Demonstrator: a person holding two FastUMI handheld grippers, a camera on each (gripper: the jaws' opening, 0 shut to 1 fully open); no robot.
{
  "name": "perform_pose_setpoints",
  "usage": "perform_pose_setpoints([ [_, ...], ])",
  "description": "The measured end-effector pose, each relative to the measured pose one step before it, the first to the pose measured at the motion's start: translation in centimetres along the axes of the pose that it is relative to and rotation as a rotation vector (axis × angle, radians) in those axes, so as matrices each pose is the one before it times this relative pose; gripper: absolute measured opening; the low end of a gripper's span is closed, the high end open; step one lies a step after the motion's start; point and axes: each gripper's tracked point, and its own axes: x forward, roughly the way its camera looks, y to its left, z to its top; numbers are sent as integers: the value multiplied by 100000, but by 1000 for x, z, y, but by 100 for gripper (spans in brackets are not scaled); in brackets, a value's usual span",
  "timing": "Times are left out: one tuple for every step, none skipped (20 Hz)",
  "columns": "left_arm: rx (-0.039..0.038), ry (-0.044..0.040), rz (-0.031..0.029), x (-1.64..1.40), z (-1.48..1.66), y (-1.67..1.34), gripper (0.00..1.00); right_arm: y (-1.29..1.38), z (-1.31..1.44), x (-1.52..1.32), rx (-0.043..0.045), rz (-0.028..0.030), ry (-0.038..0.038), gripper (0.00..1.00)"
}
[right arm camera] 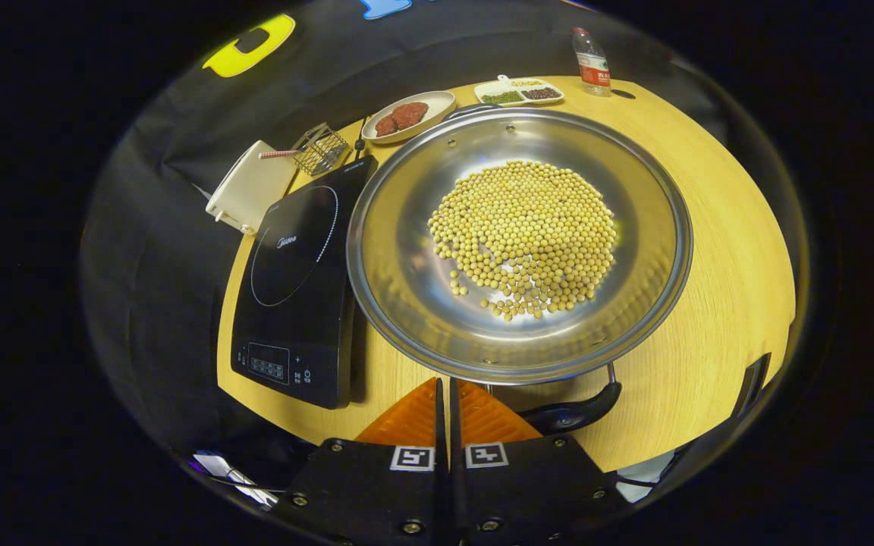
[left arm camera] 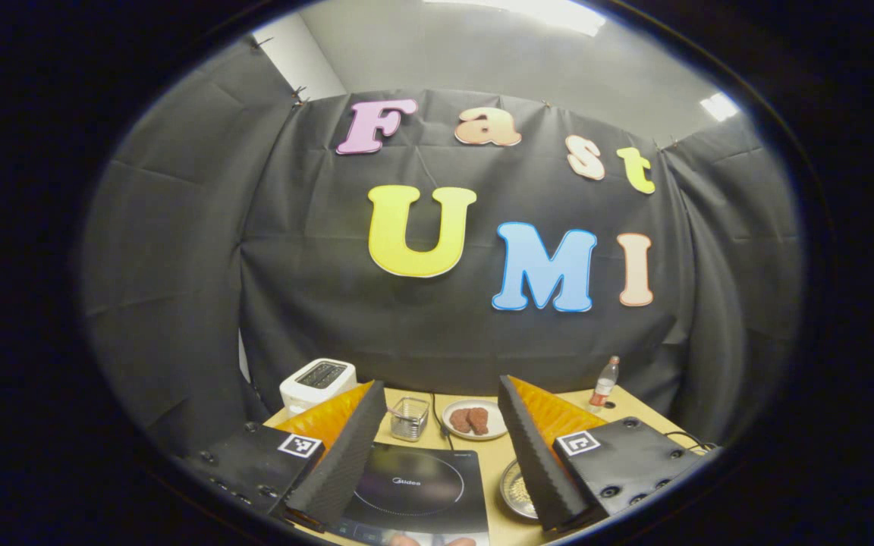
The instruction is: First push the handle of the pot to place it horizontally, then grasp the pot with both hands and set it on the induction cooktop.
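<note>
Currently the pot (right arm camera: 519, 243) sits on the table (right arm camera: 718, 250), just right of the induction cooktop (right arm camera: 297, 288) in the right gripper view, its rim reaching over the cooktop's near edge. It is a wide, shallow metal pan holding a loose layer of soybeans (right arm camera: 526, 235). Its dark handle (right arm camera: 570, 413) projects from the near rim, just beside the right gripper (right arm camera: 448, 398), whose fingers are pressed together with nothing between them.

The left gripper (left arm camera: 437, 447) is raised over the table with its fingers spread wide apart, holding nothing; the cooktop lies below it.

Handling judgement: the pot is rigid, probably moderately heavy, and its polished wall is likely slippery. The beans will roll if it tilts, so keep it level. Push the handle from the side with the closed fingers. For lifting, grip the handle and the opposite rim, where the lip gives purchase.
</note>
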Motion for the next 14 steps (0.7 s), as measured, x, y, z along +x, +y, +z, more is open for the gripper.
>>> perform_pose_setpoints([
  [64, 62, 57, 148, -86, -155, 98, -367, 28, 125, 193, -328, -47, 1],
  [-186, 56, -173, 81, 95, -213, 98, -447, 132, -95, 138, -480, -254, 1],
  [-76, 85, -288, -150, -100, -462, 98, -521, -75, -82, -73, -582, -186, 1],
  [272, 43, 5, 27, -61, -244, 98, -450, 106, -168, -127, -317, -298, 1],
  [362, 250, 87, 116, -91, -375, 96, -442, 4, -112, -18, -234, -41, 1],
  [263, 344, 220, 69, -65, -377, 96, -582, 105, -199, -173, -320, -9, 1],
  [266, 288, 115, -14, -46, -496, 96, -576, -26, -166, -641, -576, -175, 1],
  [256, 71, 217, -68, 4, -443, 96, -636, 188, -156, -800, -807, -103, 1],
  [50, 121, 195, -67, -59, -508, 95, -473, -1, 29, -831, -471, -215, 1],
  [-210, 417, 99, 126, -78, -516, 95, -548, 136, -136, -562, -426, 141, 1],
  [-334, 611, 248, 16, -355, -535, 96, -613, -90, -81, -786, -306, 664, 1],
  [-348, 367, 361, 142, -66, -438, 96, -588, 90, -98, -853, -404, 548, 1],
  [-282, 297, 243, 113, -213, -410, 96, -582, 26, 3, -1028, -546, 464, 1],
  [-132, 72, 209, 66, -101, -434, 96, -563, 99, -128, -949, -648, 544, 1],
])
